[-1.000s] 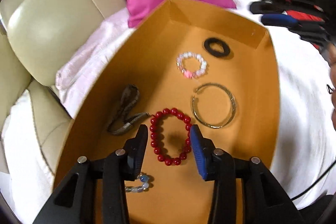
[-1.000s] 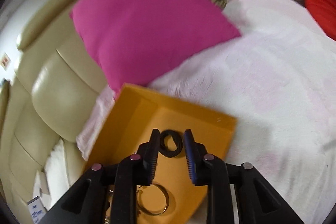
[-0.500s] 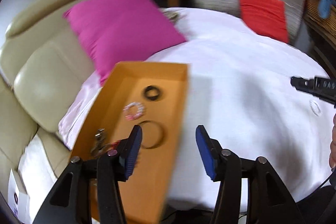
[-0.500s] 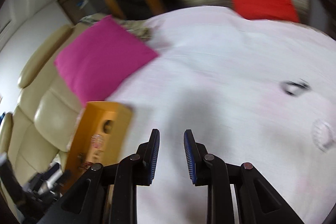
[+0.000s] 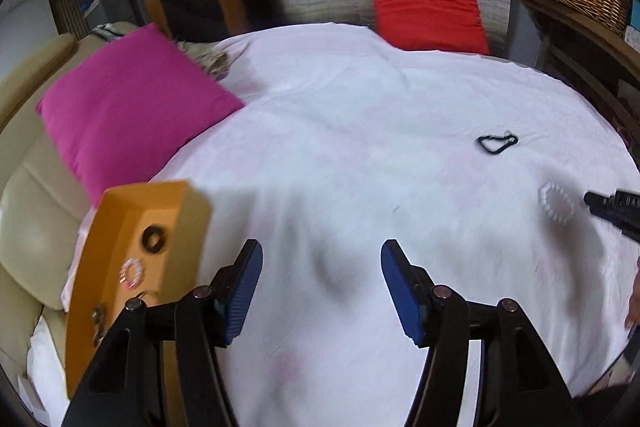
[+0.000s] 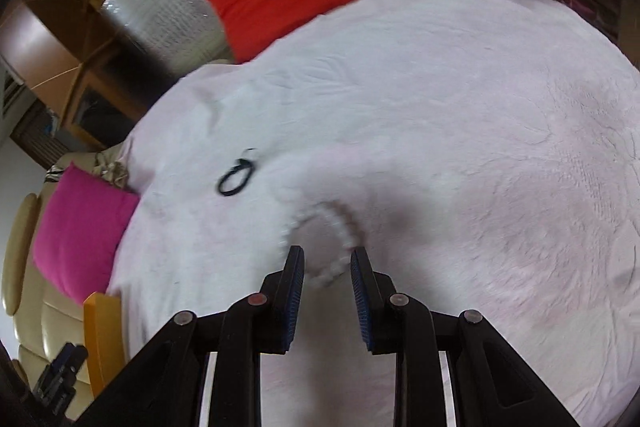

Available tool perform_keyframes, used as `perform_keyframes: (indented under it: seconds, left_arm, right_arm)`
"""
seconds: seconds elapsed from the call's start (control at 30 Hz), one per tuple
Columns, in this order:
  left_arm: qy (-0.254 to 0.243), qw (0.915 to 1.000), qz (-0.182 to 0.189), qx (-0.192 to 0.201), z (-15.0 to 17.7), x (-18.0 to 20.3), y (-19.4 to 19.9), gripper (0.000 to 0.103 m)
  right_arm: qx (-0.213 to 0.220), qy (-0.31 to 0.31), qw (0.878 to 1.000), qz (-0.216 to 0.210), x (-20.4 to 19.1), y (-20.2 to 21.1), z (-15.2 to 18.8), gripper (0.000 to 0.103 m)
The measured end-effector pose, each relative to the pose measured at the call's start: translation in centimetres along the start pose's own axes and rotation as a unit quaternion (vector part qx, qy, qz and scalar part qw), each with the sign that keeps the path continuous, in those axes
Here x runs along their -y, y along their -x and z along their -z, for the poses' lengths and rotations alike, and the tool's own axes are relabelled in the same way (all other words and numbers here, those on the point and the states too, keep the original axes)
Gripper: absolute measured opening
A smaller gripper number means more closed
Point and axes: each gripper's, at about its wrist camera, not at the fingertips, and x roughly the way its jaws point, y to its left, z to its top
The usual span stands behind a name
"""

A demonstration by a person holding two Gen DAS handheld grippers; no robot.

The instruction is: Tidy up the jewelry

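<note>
- Step in hand, as I judge it: fetching the white bead bracelet (image 6: pixel 326 239) from the pale blanket (image 6: pixel 480 147) for the orange box (image 5: pixel 120 223).
- The right gripper (image 6: pixel 327 271) stands partly open, holding nothing; the bracelet's near arc lies between its tips, the loop spreading toward 12 o'clock.
- The next move calls for lowering, then closing on that near strand without bunching fabric.
- The left gripper (image 5: pixel 321 267) is wide and empty, the box at its 9 o'clock.
- A black loop (image 6: pixel 236 179) lies at the right gripper's 11 o'clock, apart from the bracelet.
</note>
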Motion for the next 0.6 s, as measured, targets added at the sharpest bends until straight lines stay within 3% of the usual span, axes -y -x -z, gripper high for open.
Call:
perform_keyframes:
  seconds: [0.2, 0.3, 0.37, 0.6]
  left_arm:
    - [-0.001, 0.9996, 0.027, 0.000, -2.9, 4.8, -3.2, 0.062]
    - [-0.002, 0.9990, 0.044, 0.000, -3.9, 6.5, -4.9, 0.062]
    - [0.003, 0.9980, 0.063, -0.006, -4.5, 7.5, -6.4, 0.062]
    - [0.010, 0.9922, 0.120, -0.030, -7.4, 11.4, -11.3, 0.062]
  right_arm:
    - [-0.027, 0.024, 0.999, 0.018, -0.7, -2.7, -0.8, 0.026]
    - [-0.041, 0.059, 0.996, 0.059, -1.8, -4.1, 0.5, 0.020]
    - [-0.034, 0.088, 0.993, 0.076, -2.7, -4.2, 1.0, 0.012]
    - [-0.009, 0.088, 0.993, 0.080, -1.5, -2.1, 1.2, 0.011]
